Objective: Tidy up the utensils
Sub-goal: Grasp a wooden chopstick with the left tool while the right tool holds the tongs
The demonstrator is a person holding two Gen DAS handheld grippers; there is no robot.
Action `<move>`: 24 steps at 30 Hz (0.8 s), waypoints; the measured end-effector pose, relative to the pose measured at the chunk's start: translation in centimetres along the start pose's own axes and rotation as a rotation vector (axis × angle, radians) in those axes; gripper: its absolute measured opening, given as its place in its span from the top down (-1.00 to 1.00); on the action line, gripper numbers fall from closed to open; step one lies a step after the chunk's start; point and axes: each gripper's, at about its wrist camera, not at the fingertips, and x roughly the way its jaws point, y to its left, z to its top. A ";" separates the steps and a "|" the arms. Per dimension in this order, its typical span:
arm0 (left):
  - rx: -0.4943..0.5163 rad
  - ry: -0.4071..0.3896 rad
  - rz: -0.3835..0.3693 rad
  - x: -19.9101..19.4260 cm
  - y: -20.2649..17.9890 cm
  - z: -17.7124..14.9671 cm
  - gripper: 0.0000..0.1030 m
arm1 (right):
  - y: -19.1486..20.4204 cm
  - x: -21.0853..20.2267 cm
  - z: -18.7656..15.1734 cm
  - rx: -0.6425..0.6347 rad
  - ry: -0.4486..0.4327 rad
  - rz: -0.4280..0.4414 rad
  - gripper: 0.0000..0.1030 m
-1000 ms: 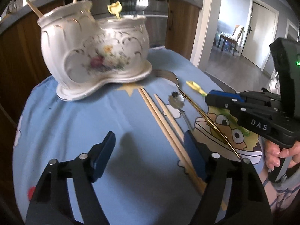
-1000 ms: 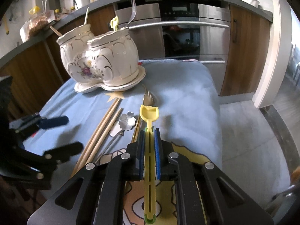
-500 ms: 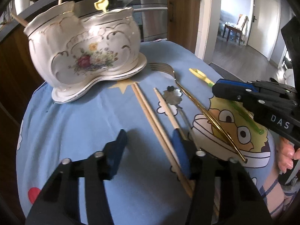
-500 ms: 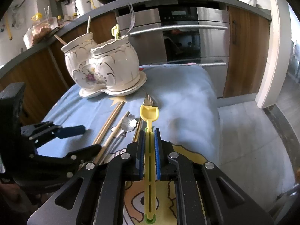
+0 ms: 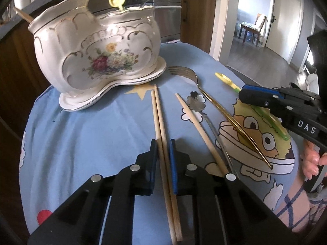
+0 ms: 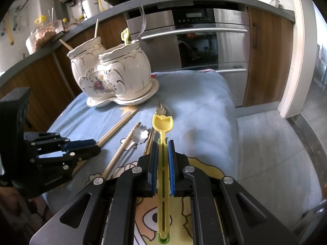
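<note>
A: Left wrist view first. What does the left gripper [image 5: 163, 151] have?

B: Its two blue-padded jaws are closed in on a pair of pale wooden chopsticks [image 5: 161, 134] lying side by side on the blue cartoon-print tablecloth [image 5: 92, 134]; the pads flank the pair closely, though I cannot tell if they press it.

A: Around it?

B: At 11 o'clock stands the white double-pot porcelain utensil holder with gold trim and painted flowers [image 5: 98, 55], on its matching saucer. A yellow plastic pick [image 5: 117, 0], a fork and wooden sticks poke out of it. At 1 o'clock lie a single wooden chopstick [image 5: 199, 128], a small flower-headed silver spoon [image 5: 197, 101] and a gold-handled fork [image 5: 214, 106]. At 3 o'clock the right gripper [image 5: 248, 96] holds a yellow-green plastic pick [image 5: 226, 80] just above the cloth.

A: Right wrist view?

B: The right gripper [image 6: 162, 143] is clamped on that pick [image 6: 162, 143], its tulip-shaped head pointing to 12 o'clock past the fingertips. The holder [image 6: 114, 75] sits at 11 o'clock, well apart. The left gripper [image 6: 85, 146] shows at 9 o'clock, low on the cloth [image 6: 196, 102] over the chopstick pair [image 6: 120, 123]. The lone chopstick [image 6: 122, 147], flower spoon [image 6: 140, 135] and gold fork [image 6: 161, 108] lie between the two grippers.
</note>
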 end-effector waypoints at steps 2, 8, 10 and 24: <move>-0.008 -0.001 -0.007 0.0 0.3 -0.1 0.76 | 0.1 0.0 0.0 -0.003 -0.001 0.000 0.79; -0.052 0.002 -0.055 0.0 1.2 -0.3 0.66 | 0.1 0.1 -0.1 -0.003 0.002 -0.004 0.79; -0.078 -0.003 -0.066 -0.2 1.8 -0.3 0.66 | 0.1 0.1 0.0 -0.002 0.001 -0.003 0.79; -0.034 0.013 -0.044 0.0 1.4 -0.4 0.66 | 0.3 0.1 -0.1 -0.010 0.005 0.000 0.79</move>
